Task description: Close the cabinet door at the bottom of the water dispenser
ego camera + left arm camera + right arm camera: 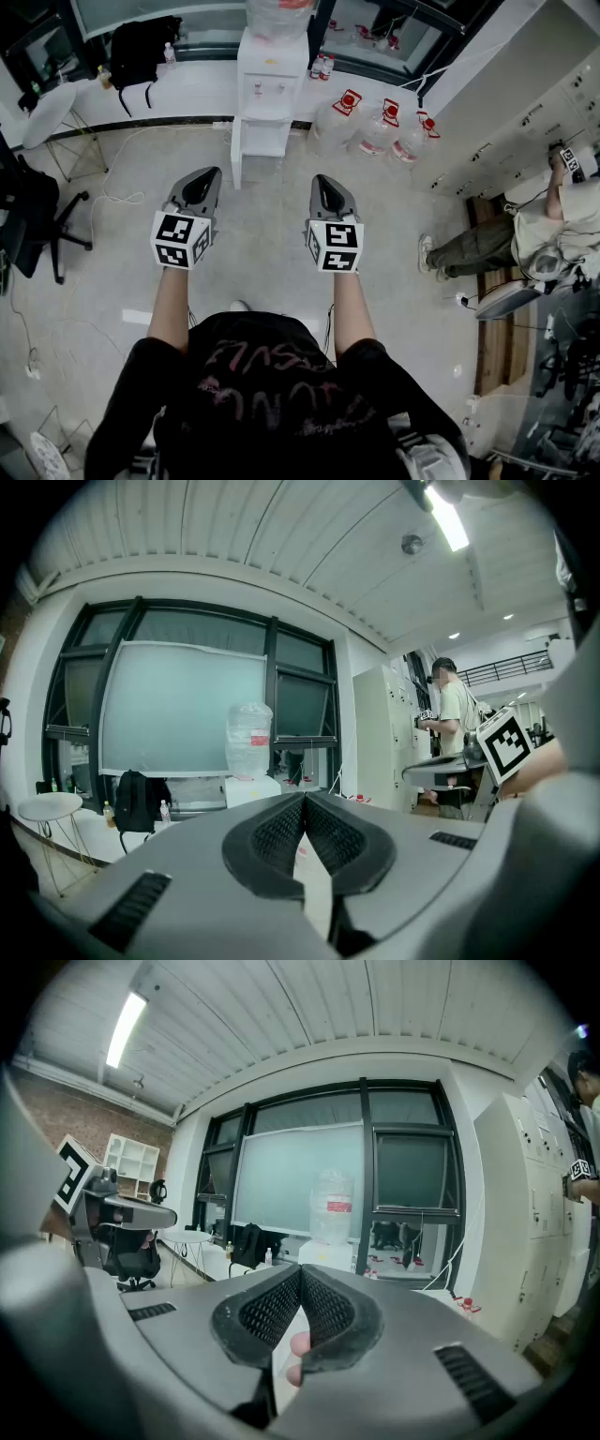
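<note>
Left of the water dispenser (pixel 267 80), a black fabric backpack (pixel 141 52) slumps on the white ledge. The dispenser is a boxy white tower topped by a clear, rounded bottle (pixel 279 14). Its cabinet door (pixel 235 155), a flat white panel, stands swung out at the dispenser's base, on its left side, leaving the lower compartment open. Right of the dispenser cluster translucent jugs (pixel 375 127) with red caps. Well apart from the dispenser, the left gripper (pixel 208 176) and right gripper (pixel 323 183), grey shells with black mesh-textured pads, both have their jaws pressed together on nothing.
</note>
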A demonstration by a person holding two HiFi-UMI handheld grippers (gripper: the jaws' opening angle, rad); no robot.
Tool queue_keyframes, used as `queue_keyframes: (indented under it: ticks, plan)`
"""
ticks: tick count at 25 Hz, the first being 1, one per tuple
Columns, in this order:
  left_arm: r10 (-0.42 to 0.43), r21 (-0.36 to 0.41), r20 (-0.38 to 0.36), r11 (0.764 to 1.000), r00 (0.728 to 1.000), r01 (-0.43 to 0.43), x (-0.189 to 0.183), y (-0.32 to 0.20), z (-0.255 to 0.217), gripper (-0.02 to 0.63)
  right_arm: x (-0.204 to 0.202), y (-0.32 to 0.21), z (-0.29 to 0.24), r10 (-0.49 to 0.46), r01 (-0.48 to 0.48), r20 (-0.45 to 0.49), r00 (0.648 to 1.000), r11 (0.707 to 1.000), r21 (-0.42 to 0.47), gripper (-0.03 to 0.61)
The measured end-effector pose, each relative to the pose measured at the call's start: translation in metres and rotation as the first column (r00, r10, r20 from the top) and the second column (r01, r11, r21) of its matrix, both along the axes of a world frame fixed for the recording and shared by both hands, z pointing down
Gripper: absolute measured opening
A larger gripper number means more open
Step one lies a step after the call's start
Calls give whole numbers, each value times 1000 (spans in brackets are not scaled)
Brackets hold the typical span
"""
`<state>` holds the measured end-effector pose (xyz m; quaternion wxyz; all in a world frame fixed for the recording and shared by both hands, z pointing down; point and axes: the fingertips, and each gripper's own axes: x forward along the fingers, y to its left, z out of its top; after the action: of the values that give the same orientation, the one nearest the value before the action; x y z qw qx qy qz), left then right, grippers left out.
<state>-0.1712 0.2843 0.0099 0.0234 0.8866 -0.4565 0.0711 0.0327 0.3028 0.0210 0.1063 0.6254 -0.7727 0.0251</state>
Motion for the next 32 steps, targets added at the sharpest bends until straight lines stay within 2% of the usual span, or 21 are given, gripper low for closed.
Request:
queue_keyframes:
  ticks: [13,23,32]
  plan:
    - [17,-12,8,1000,1000,-17,0,-1,7,15,-2,-4,2,16,-16,19,1000,1000,8,12]
    - [37,-51,8,998,999,-36,-18,-2,30,15,-17,-5,22,28,-28,10,1000,1000,-11,12]
    - [39,-97,29,995,999,-37,-24,-35,55,15,-22,-48,34,8,-8,1,1000,1000,-21,12]
